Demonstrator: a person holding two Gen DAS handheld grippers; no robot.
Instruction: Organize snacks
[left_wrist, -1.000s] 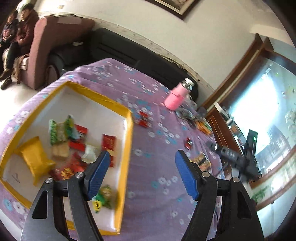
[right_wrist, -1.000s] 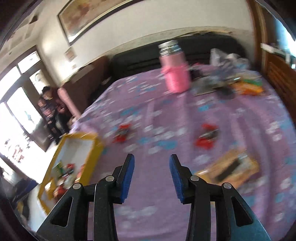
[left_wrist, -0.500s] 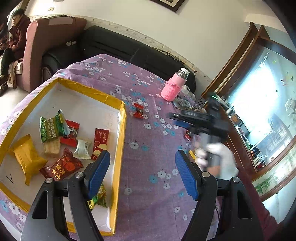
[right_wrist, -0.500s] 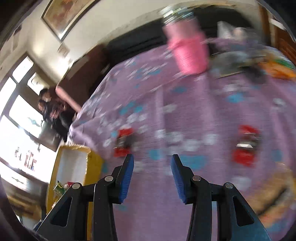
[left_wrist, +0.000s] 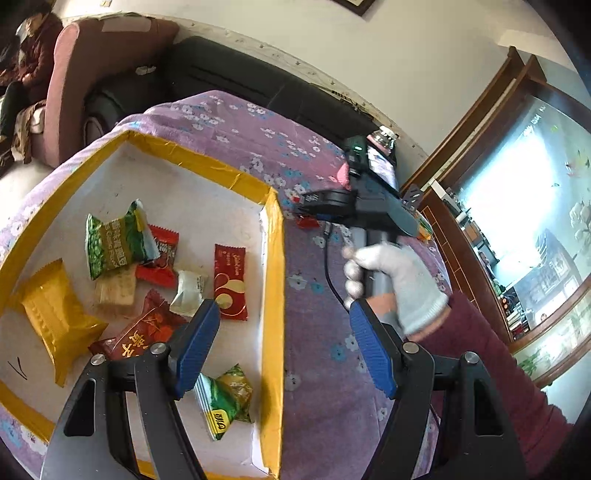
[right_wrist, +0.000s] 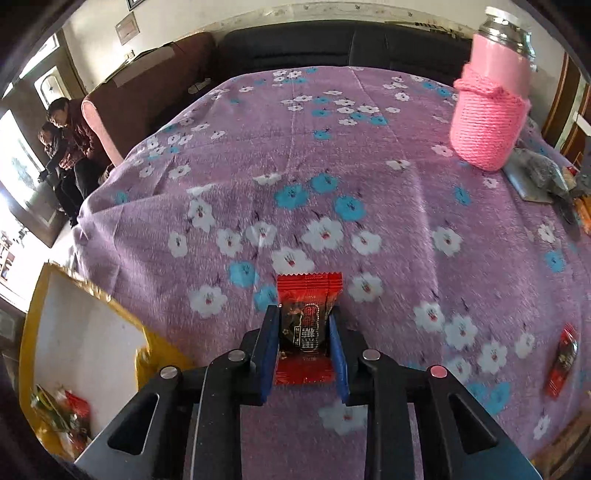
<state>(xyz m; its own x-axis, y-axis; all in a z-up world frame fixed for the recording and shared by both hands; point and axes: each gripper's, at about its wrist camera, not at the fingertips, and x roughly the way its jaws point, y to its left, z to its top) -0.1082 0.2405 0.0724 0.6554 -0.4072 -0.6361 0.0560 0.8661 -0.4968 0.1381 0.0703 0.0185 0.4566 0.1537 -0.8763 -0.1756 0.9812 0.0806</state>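
Right gripper (right_wrist: 303, 341) clamps red candy packet (right_wrist: 305, 328), seemingly lifted just off purple worktop (right_wrist: 332, 177). Left gripper (left_wrist: 282, 350) gapes wide above yellow-rimmed box (left_wrist: 274, 295).

I see a purple tablecloth (right_wrist: 369, 155) printed with white and blue flowers. My right gripper (right_wrist: 303, 341), black with blue pads, frames a red candy wrapper (right_wrist: 308, 295) with a dark brown panel. A pink knitted sleeve covers the silver-capped bottle (right_wrist: 491, 110). The yellow-rimmed white tray (left_wrist: 273, 258) shows green, gold and red packets; my left gripper (left_wrist: 284, 343) is black and blue too.
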